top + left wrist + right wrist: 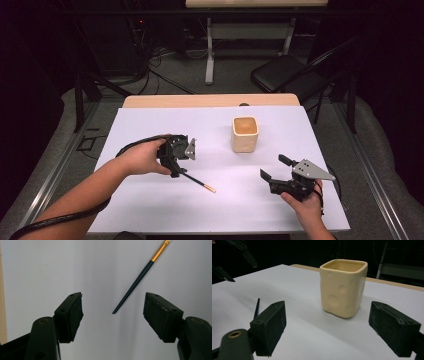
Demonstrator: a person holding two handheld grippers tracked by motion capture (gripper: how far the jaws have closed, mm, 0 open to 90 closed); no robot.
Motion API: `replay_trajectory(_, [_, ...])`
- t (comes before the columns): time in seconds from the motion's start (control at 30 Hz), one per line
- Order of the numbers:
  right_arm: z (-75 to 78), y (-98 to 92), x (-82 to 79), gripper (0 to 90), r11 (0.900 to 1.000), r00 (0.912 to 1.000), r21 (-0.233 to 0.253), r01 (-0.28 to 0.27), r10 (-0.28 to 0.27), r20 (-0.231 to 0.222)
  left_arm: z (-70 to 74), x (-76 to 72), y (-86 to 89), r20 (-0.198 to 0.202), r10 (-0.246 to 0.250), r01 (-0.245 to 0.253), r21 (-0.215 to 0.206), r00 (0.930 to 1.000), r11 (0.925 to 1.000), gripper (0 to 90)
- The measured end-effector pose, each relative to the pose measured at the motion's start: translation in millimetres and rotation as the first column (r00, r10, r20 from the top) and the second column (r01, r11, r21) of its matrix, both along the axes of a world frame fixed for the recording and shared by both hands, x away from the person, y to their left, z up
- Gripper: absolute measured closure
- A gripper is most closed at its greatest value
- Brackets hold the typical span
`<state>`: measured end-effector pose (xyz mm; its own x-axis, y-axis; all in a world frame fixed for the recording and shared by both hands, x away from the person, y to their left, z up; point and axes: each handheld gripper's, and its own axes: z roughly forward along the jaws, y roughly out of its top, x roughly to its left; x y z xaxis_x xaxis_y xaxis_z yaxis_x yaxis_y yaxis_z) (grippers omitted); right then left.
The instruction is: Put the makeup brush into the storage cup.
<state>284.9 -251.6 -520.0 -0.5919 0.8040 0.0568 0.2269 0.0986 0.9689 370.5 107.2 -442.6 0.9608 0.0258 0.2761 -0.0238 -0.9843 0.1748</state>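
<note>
Dark slim paintbrush (195, 181) with gold ferrule lies flat on white-covered tabletop (150, 210), just below left gripper (113, 312), fingers (72, 315) spread wide, nothing held; looks light, stiff, thin, so likely best pinched mid-handle. Cream square cup (343, 287) stands upright mid-tabletop, probably rigid and breakable; right gripper (327, 327) near it, fingers apart, empty. No readable writing or brand.

Cream-yellow cup (342, 287), dimpled with round dents. Dark teal brush (138, 280), gold band, pale tip. It's on a white sheet (150, 125).
</note>
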Motion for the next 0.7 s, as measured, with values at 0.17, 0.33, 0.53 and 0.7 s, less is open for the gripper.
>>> replay_trajectory(0.17, [-0.1, 0.4, 0.0, 14.1, 1.000, 1.0000, -0.001, -0.001, 0.001, 0.001, -0.8, 1.4, -5.7, 0.006, -0.028, 0.028, 0.036, 0.9996, 0.9989, 34.6])
replay_trajectory(0.33, [0.1, -0.1, -0.2, 14.1, 1.000, 1.0000, 0.001, -0.001, 0.001, 0.001, -2.0, 0.9, -13.4, 0.011, -0.061, 0.060, 0.056, 0.9981, 0.9966, 39.3])
replay_trajectory(0.53, [-0.2, -0.2, 0.0, 14.1, 1.000, 1.0000, 0.003, -0.001, 0.001, 0.001, -7.8, 1.2, -20.5, 0.004, -0.101, 0.100, 0.084, 0.9949, 0.9914, 41.5])
replay_trajectory(0.7, [0.0, -0.1, -0.1, 14.1, 1.000, 1.0000, 0.003, -0.002, 0.002, 0.000, -12.7, 2.0, -24.2, -0.020, -0.119, 0.120, 0.083, 0.9927, 0.9892, 46.6])
